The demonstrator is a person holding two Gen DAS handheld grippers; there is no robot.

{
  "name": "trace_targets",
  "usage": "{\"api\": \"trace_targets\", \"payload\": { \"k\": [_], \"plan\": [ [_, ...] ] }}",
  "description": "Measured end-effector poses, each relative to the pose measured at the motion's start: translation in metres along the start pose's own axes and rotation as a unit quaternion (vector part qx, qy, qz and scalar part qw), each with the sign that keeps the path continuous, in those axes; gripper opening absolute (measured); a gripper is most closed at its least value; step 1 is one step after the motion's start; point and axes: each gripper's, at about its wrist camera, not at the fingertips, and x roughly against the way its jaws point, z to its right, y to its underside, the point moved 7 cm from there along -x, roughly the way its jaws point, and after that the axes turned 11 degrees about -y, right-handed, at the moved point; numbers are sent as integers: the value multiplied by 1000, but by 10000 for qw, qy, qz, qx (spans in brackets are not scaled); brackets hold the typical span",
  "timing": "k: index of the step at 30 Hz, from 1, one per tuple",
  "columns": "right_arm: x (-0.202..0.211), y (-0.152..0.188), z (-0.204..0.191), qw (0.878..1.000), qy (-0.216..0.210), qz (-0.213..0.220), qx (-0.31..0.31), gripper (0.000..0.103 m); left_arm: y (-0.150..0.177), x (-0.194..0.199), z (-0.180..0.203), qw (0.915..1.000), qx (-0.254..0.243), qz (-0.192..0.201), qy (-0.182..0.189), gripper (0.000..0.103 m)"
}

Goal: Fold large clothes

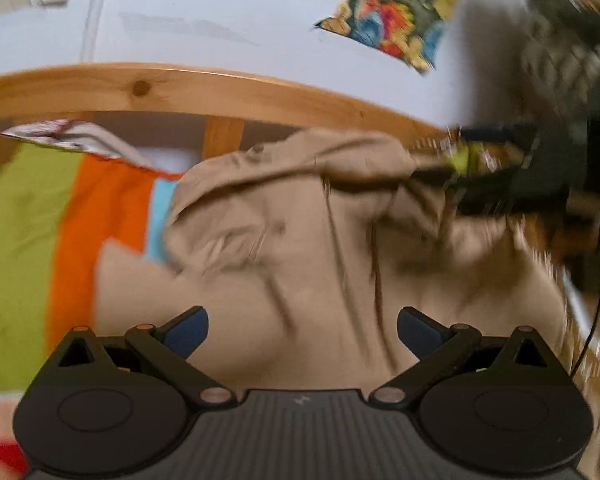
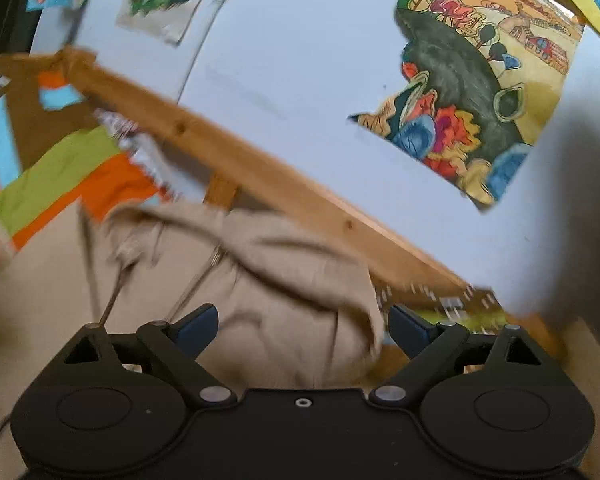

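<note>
A beige hooded garment with dark drawstrings lies crumpled on a striped bedspread; it also shows in the right wrist view. My left gripper is open and empty just above the cloth. My right gripper is open and empty, with the garment's bunched edge between its fingers but not pinched. In the left wrist view the other gripper is blurred at the right, at the garment's far edge.
The bedspread has green, orange and blue stripes. A wooden bed rail runs along the far side against a pale blue wall. Colourful drawings hang on the wall. Both views are motion-blurred.
</note>
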Motion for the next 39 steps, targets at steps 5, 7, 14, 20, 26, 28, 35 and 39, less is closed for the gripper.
{"api": "trace_targets", "payload": {
  "k": [5, 7, 14, 20, 26, 28, 35, 39],
  "plan": [
    [-68, -12, 14, 9987, 150, -8, 493, 92, -16, -41, 7, 9990, 4, -65, 438, 92],
    [-93, -8, 15, 9968, 208, -275, 728, 78, -12, -56, 8, 9988, -135, -230, 416, 89],
    [-62, 12, -4, 9996, -156, 159, 182, 11, -21, -23, 0, 9913, 350, 399, 1206, 89],
    [-41, 50, -45, 9980, -543, 85, 318, 9, -69, -4, -1, 9915, -251, 1168, 513, 90],
    [-32, 78, -56, 9980, -385, 485, -120, 9, -100, -55, 10, 9850, -1536, 783, -42, 94],
    [-29, 86, -60, 9978, -383, 503, -199, 9, -103, -68, 25, 9715, -2252, 739, -84, 95],
    [-31, 101, -62, 9974, -468, 482, -272, 9, -96, -114, 85, 9096, -4003, 645, -911, 82],
    [-32, 105, -60, 9965, -492, 530, -417, 9, -95, -132, 90, 9172, -3789, 234, -1209, 30]
  ]
}}
